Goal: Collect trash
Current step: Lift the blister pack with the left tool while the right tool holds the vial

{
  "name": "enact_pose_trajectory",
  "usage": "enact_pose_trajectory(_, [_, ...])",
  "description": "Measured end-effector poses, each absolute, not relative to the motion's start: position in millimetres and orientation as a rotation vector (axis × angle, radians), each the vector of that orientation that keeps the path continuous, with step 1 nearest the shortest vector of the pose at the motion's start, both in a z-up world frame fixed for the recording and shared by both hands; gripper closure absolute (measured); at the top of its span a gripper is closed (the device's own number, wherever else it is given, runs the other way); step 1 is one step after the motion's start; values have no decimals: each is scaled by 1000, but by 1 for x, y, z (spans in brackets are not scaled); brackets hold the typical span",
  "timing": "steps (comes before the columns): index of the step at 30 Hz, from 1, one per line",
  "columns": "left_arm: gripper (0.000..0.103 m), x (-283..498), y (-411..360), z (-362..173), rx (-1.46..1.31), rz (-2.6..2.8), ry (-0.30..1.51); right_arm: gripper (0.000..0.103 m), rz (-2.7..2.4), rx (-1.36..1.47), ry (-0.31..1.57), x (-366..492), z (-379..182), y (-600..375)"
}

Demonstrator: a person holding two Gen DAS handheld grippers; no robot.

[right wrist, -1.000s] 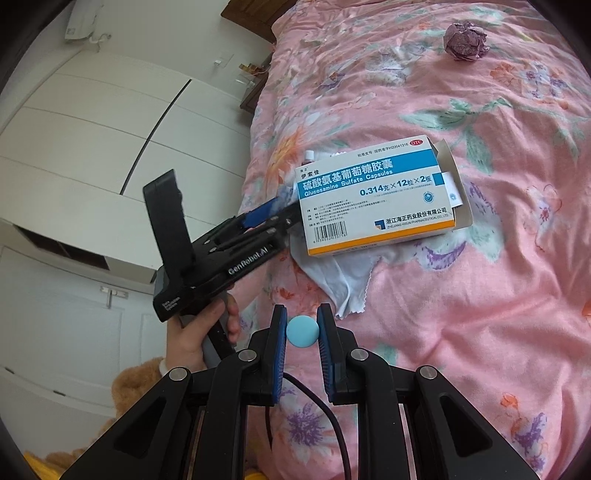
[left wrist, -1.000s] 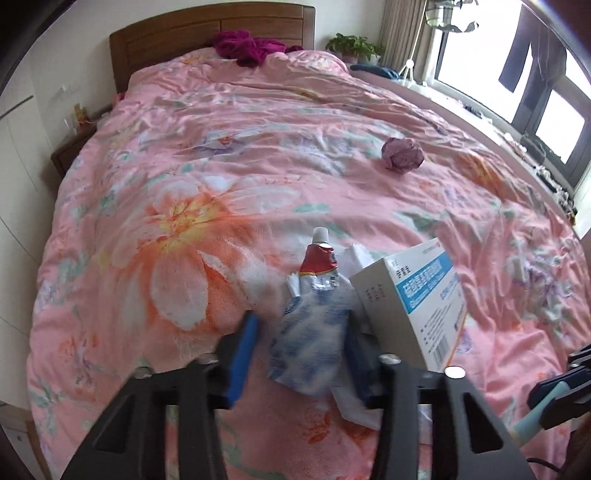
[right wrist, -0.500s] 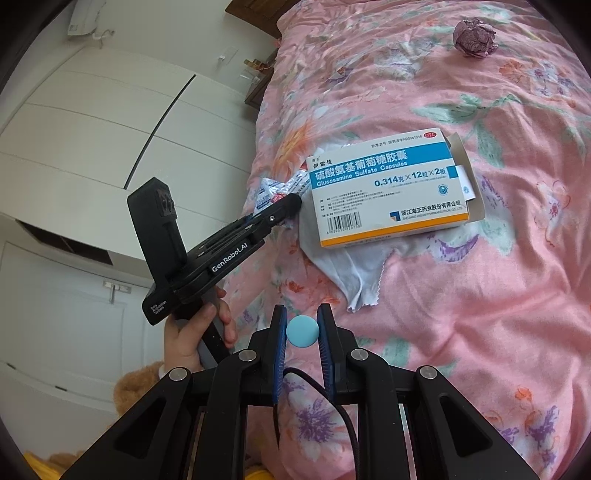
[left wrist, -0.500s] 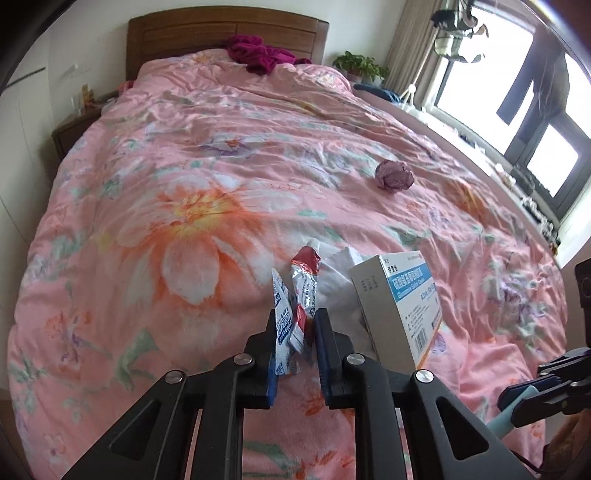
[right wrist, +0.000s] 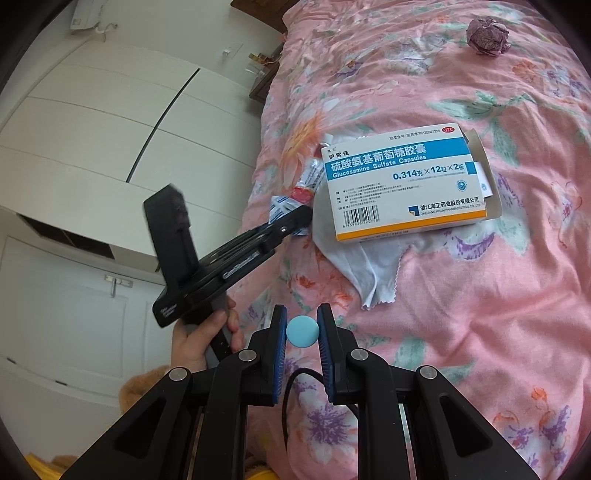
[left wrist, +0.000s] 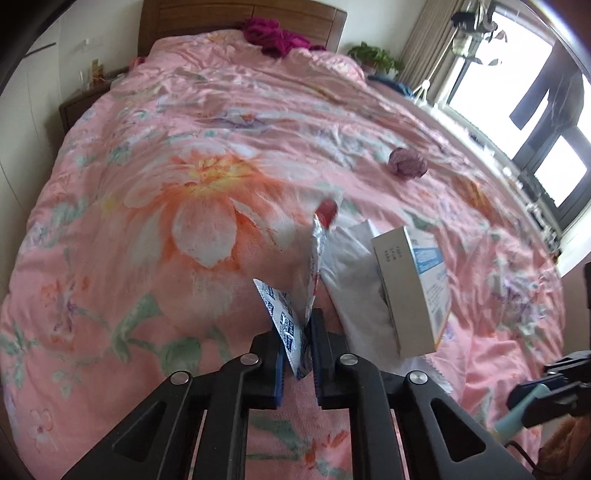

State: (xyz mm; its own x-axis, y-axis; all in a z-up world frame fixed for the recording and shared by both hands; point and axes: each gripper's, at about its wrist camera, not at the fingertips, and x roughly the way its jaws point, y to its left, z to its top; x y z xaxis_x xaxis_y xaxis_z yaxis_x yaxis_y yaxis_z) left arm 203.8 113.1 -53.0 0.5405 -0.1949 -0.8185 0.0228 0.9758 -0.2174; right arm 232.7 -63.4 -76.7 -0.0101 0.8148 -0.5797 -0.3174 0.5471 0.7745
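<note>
My left gripper (left wrist: 297, 350) is shut on a squeezed silver tube with a red cap (left wrist: 317, 258), together with a blue-and-white foil sachet (left wrist: 286, 325), lifted off the pink floral bedspread (left wrist: 166, 206). The tube also shows in the right wrist view (right wrist: 308, 181), held by the left gripper (right wrist: 295, 218). A white-and-blue medicine box (left wrist: 413, 288) (right wrist: 402, 181) lies on a white tissue (left wrist: 354, 288) (right wrist: 365, 266). A crumpled purple paper ball (left wrist: 408, 164) (right wrist: 487, 31) lies farther up the bed. My right gripper (right wrist: 302, 332) is shut on a light blue round-ended handle (right wrist: 302, 331).
A wooden headboard (left wrist: 207, 18) and a dark red garment (left wrist: 273, 35) are at the bed's far end. A nightstand (left wrist: 79, 107) stands left, windows (left wrist: 535, 110) right. White wardrobe doors (right wrist: 92, 129) are beside the bed. A black cable (right wrist: 291, 391) hangs below the right gripper.
My left gripper closed on the tube and sachet, then lifted them off the bedspread and drew back from the box. The right gripper kept holding the blue handle.
</note>
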Motion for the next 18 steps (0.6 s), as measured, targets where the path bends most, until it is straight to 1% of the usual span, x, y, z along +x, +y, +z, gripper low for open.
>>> enact_pose_trajectory(2, [95, 203, 108, -51, -153, -121, 983, 85, 951, 492, 1287, 232, -76, -64])
enact_pose_trajectory(4, [95, 200, 111, -51, -161, -121, 983, 85, 951, 492, 1287, 232, -76, -64])
enact_pose_trajectory(11, [95, 183, 121, -44, -210, -145, 970, 85, 968, 483, 1285, 230, -72, -61])
enact_pose_trajectory(18, [95, 167, 128, -55, -234, -146, 994, 85, 982, 473, 1292, 227, -73, -54])
